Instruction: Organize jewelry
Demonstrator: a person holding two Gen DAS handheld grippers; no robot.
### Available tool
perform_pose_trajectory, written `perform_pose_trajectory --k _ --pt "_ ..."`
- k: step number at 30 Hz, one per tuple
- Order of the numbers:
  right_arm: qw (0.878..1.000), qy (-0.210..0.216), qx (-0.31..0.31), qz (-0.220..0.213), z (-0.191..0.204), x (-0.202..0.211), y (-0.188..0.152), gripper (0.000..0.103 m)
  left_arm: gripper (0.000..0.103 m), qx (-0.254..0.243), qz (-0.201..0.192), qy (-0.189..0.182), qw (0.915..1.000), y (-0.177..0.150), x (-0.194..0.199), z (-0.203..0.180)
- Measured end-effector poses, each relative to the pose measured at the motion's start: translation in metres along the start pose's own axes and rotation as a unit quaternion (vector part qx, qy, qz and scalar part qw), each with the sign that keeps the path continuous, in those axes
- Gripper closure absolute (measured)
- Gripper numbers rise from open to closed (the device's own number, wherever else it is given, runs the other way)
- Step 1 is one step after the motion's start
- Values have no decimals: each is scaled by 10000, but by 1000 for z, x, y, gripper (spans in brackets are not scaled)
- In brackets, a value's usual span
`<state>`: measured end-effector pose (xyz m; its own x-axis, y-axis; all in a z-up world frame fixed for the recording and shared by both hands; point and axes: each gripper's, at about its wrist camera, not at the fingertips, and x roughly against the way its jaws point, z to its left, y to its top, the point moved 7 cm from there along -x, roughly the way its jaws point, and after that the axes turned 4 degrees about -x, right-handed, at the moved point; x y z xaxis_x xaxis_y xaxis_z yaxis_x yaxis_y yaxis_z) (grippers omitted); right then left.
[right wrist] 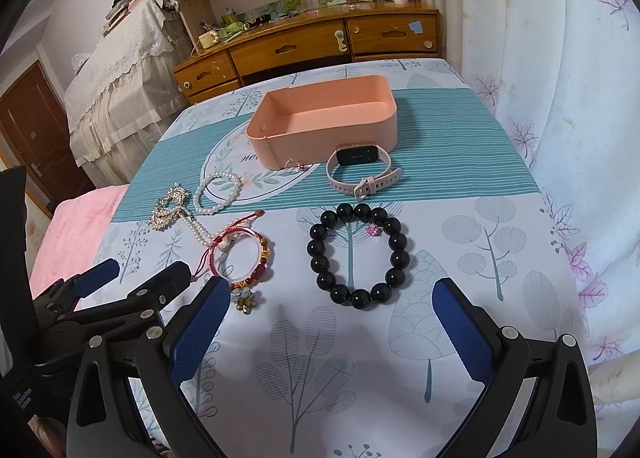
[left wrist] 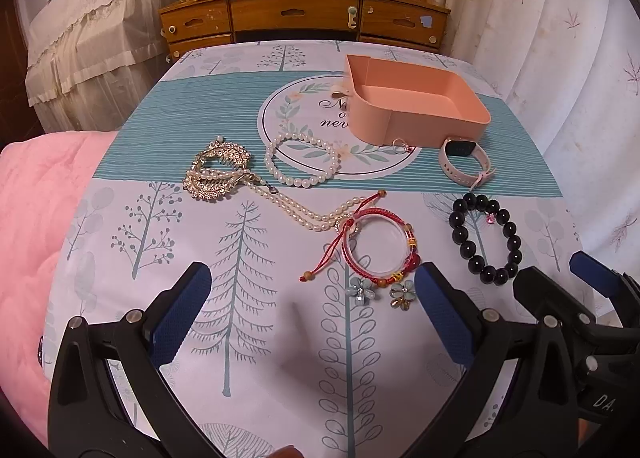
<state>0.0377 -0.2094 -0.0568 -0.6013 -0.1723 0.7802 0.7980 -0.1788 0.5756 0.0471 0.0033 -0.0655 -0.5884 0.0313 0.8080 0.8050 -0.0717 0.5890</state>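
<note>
An empty peach box (left wrist: 416, 105) (right wrist: 324, 125) stands at the table's far side. In front of it lie a small ring (left wrist: 400, 145), a pink-strapped watch (left wrist: 464, 161) (right wrist: 360, 169), a pearl bracelet (left wrist: 302, 161) (right wrist: 218, 193), gold leaf brooches (left wrist: 218, 169), a pearl strand (left wrist: 296, 209), a red-cord bangle (left wrist: 376, 250) (right wrist: 240, 254), flower earrings (left wrist: 380, 292) and a black bead bracelet (left wrist: 486, 244) (right wrist: 358, 254). My left gripper (left wrist: 310, 314) is open just short of the bangle. My right gripper (right wrist: 332, 322) is open just short of the black bracelet.
The table carries a tree-print cloth (left wrist: 248, 338). A wooden dresser (left wrist: 304, 21) with clutter stands behind it. A pink quilt (left wrist: 36, 217) lies at the left, a white leaf-print curtain (right wrist: 568, 97) at the right.
</note>
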Motion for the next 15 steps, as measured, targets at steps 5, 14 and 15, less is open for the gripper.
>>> perform_pose_trajectory --k 5,14,15 --pt "10000 11 9 27 3 -3 -3 0 2 43 52 -26 10000 -3 -1 3" --pt "10000 10 11 31 5 -3 -5 0 2 64 77 -47 9999 -6 -1 5" --pt "10000 10 11 32 5 -3 -5 0 2 71 83 -54 9999 -6 0 6"
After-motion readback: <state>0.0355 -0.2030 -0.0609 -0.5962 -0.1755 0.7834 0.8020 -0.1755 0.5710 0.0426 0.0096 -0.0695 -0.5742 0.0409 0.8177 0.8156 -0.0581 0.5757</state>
